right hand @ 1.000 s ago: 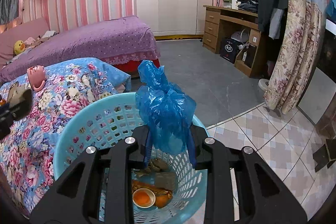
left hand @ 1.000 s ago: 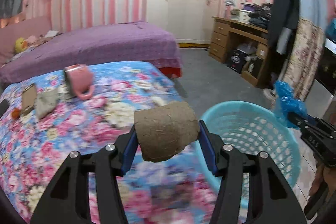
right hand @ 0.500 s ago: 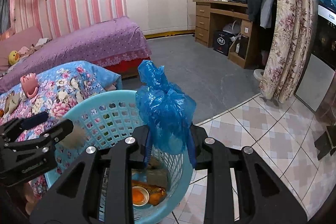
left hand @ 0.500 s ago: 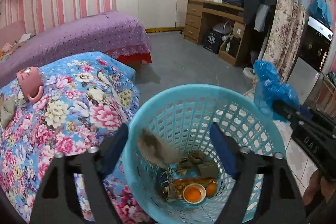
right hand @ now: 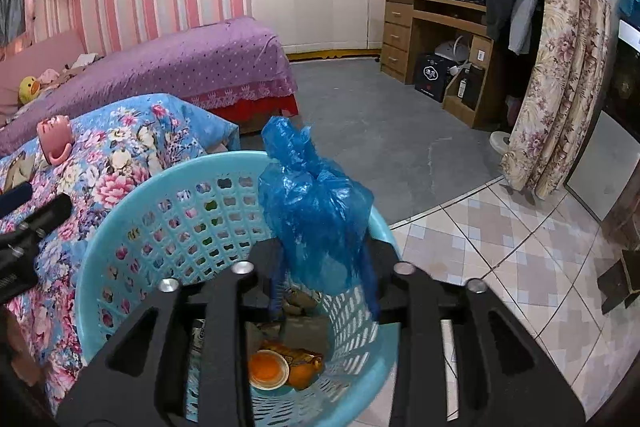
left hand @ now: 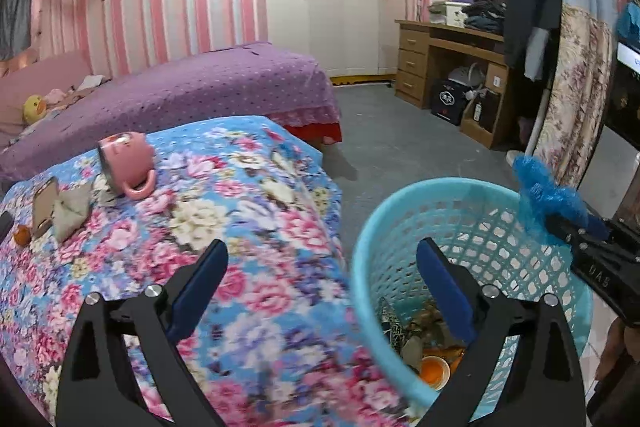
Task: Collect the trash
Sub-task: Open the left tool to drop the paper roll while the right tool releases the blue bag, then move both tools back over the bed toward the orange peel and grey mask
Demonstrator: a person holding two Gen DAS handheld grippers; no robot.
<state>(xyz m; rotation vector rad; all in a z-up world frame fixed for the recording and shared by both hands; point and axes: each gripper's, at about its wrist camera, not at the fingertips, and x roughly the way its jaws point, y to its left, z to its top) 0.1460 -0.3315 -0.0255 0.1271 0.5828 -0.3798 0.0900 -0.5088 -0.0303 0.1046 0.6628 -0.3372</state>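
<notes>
Left gripper (left hand: 320, 283) fingers were opening wide, nothing between them. Right gripper (right hand: 324, 291) fingers were opening around the crumpled blue plastic bag (right hand: 316, 223) above the turquoise lattice plastic basket (right hand: 132, 223). Crumpled grey-brown wrappers (left hand: 70, 209) remained on the floral bed.

Letters "DAS" show on the right hand-held gripper (left hand: 576, 227); nothing else legible.

One turquoise basket (left hand: 400, 227), one blue plastic bag (right hand: 316, 219), one pink mug (left hand: 128, 163) — each counted once. Two beds: one purple (left hand: 200, 95), one floral (left hand: 240, 227). Two hand-held grippers — left (left hand: 320, 267), right (right hand: 324, 291). One yellow duck toy (left hand: 34, 108).
</notes>
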